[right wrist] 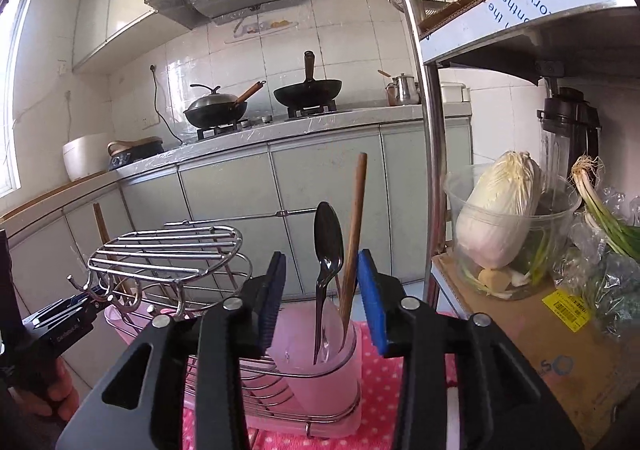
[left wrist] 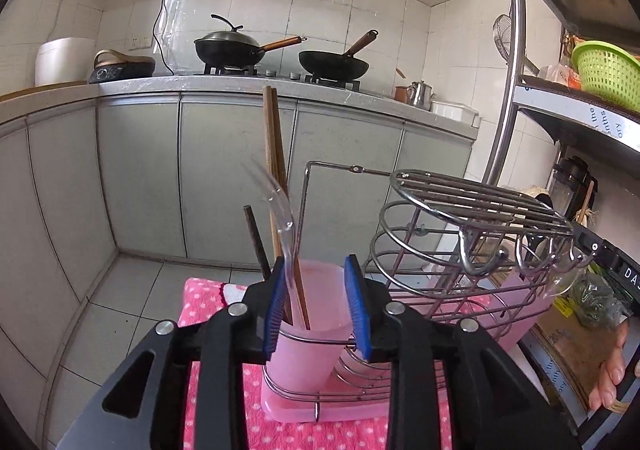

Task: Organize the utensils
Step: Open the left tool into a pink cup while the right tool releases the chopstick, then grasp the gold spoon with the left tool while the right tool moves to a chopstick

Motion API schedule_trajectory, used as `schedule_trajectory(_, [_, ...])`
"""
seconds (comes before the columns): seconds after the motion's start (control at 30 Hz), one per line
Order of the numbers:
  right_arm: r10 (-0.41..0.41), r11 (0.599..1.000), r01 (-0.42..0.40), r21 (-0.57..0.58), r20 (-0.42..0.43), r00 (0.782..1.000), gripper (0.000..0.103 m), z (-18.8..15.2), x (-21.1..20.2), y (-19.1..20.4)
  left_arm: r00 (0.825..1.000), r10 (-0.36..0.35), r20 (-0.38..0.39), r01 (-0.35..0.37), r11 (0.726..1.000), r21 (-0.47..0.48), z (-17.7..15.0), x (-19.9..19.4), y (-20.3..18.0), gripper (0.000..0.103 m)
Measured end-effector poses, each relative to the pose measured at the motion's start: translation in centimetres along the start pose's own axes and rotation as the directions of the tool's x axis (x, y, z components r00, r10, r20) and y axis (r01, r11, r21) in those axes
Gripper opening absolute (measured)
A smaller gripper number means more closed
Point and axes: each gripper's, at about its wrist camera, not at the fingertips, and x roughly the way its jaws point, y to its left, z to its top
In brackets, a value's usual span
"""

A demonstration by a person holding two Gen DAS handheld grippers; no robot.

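Note:
In the left wrist view my left gripper (left wrist: 316, 270) stands open over a pink cup (left wrist: 320, 306) at the left end of a wire dish rack (left wrist: 472, 202). Wooden chopsticks (left wrist: 272, 138), a clear plastic spoon (left wrist: 276, 194) and a dark stick (left wrist: 256, 238) stand in that cup, and the spoon leans beside the left pad. In the right wrist view my right gripper (right wrist: 322, 262) is open around a second pink cup (right wrist: 320, 370). This cup holds a metal spoon (right wrist: 329, 234) and a wooden-handled utensil (right wrist: 358, 202), both free between the pads.
The rack (right wrist: 168, 250) sits on a pink tray (left wrist: 288, 410) over a pink dotted towel (left wrist: 200, 298). A steel shelf post (right wrist: 432, 170) rises just right of it. A cabbage in a clear bowl (right wrist: 500, 210) and scallions (right wrist: 600, 206) lie on the shelf, and a green basket (left wrist: 608, 70) sits above. Two woks (left wrist: 332, 64) stand on the far counter.

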Motion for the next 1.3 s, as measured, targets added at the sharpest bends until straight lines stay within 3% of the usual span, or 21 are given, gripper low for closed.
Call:
schedule_trajectory(0.4, [-0.011, 0.999, 0.011, 0.046, -0.012, 1.000, 0.039, -1.0, -5.1, -0.5, 1.000, -0.009, 0.003, 0.009, 1.000, 0.000, 0.2, -3.8, 0.4, 0.033])
schedule_trajectory(0.57, [0.015, 0.996, -0.007, 0.087, -0.099, 0.995, 0.039, -3.1, -6.7, -0.5, 0.999, -0.033, -0.032, 0.033, 0.999, -0.019, -0.5, -5.5, 0.5, 0.033])
schedule_trajectory(0.7, [0.052, 0.995, -0.030, 0.099, -0.233, 0.971, 0.039, -5.9, -7.1, 0.0, 0.992, -0.066, -0.106, 0.062, 0.997, -0.047, -2.4, -6.3, 0.6, 0.033])
schedule_trajectory(0.8, [0.097, 0.989, -0.054, 0.136, -0.336, 0.937, 0.039, -8.1, -7.0, 0.4, 0.967, -0.140, -0.214, 0.119, 0.987, -0.111, -4.7, -6.1, 0.6, 0.031])
schedule_trajectory(0.83, [0.117, 0.986, -0.063, 0.153, -0.374, 0.920, 0.039, -9.0, -7.0, 0.5, 0.953, -0.163, -0.256, 0.131, 0.982, -0.137, -5.5, -6.0, 0.5, 0.025])
schedule_trajectory(0.9, [0.136, 0.980, -0.062, 0.188, -0.413, 0.900, 0.039, -10.5, -7.3, 0.4, 0.913, -0.213, -0.347, 0.157, 0.970, -0.184, -7.3, -5.4, 0.1, 0.012])
schedule_trajectory(0.97, [0.144, 0.976, -0.054, 0.209, -0.447, 0.883, 0.039, -11.6, -7.8, 0.1, 0.870, -0.240, -0.430, 0.174, 0.967, -0.188, -9.1, -4.8, -0.8, 0.010])
schedule_trajectory(1.07, [0.148, 0.973, -0.043, 0.225, -0.474, 0.868, 0.039, -12.5, -8.6, -0.2, 0.831, -0.231, -0.507, 0.189, 0.973, -0.133, -11.0, -4.1, -3.1, 0.010])
schedule_trajectory(1.3, [0.171, 0.963, -0.040, 0.265, -0.494, 0.852, 0.039, -13.8, -10.2, -0.3, 0.778, -0.145, -0.611, 0.130, 0.989, -0.069, -13.9, -1.0, -5.7, 0.010])
